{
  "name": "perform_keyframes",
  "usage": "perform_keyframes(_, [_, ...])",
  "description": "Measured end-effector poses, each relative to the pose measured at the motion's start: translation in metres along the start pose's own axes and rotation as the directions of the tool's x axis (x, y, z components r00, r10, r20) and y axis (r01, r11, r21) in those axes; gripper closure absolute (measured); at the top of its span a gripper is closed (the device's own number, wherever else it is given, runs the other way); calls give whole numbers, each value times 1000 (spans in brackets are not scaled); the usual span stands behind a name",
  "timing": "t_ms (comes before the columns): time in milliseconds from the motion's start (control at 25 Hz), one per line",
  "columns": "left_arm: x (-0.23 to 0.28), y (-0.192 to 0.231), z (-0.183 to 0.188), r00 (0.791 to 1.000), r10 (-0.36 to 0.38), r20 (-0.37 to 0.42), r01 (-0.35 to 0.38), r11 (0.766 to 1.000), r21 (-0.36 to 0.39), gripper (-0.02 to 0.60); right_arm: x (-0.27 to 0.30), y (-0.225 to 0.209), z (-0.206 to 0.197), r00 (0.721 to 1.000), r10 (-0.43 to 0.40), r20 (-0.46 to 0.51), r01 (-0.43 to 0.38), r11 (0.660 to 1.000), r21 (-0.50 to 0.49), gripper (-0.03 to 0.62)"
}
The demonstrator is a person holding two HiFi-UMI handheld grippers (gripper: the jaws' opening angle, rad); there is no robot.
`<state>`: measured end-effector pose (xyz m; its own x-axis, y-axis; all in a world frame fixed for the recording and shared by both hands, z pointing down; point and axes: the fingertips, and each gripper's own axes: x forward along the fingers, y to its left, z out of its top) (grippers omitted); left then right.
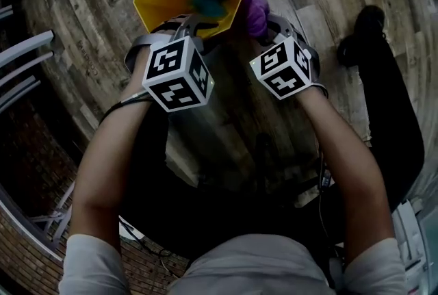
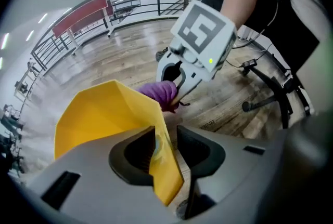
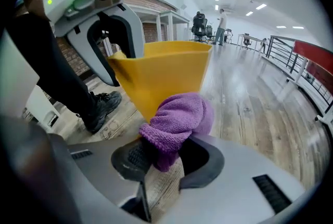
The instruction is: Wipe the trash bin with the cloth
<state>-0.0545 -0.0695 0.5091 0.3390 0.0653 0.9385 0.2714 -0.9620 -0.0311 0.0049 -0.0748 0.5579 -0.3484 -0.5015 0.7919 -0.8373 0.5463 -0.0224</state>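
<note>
left tool (image 2: 165, 153) is noted part open; the rim (image 2: 157, 132) of the yellow trash bin (image 3: 161, 75) stands between its jaws, with a gap at one pad. the purple cloth (image 3: 179, 116) is clamped in the right tool (image 3: 166, 158), bunched just ahead of its jaws by the bin's outer wall. wiping is judged in hand. next: the rim is to be steadied and the cloth pressed along the wall.

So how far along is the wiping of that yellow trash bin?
Done: the right tool has the purple cloth clamped. In hand: the cloth sits by the outer wall of the yellow trash bin, contact unclear, while the left tool straddles its rim with jaws apart. Left: no wiped area shows, so the wiping probably remains.
</note>
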Motion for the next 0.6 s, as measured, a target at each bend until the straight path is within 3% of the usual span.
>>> perform_keyframes(120, [-7, -3, -12, 999, 8, -46, -5, 998, 56, 429, -24, 4, 11, 1000, -3, 9, 3, 1000, -22, 477])
perform_keyframes(280, [-14, -4, -32, 993, 26, -115, -11, 991, 130, 411, -50, 12, 25, 999, 18, 30, -19, 999, 36, 477])
perform_keyframes(520, [-7, 5, -61, 977, 69, -202, -32, 983, 183, 413, -65, 26, 39, 998, 32, 62, -36, 997, 75, 477])
perform_keyframes(600, [-3, 1, -64, 977, 48, -205, -6, 979, 202, 463, -61, 30, 41, 997, 36, 62, -41, 996, 77, 477])
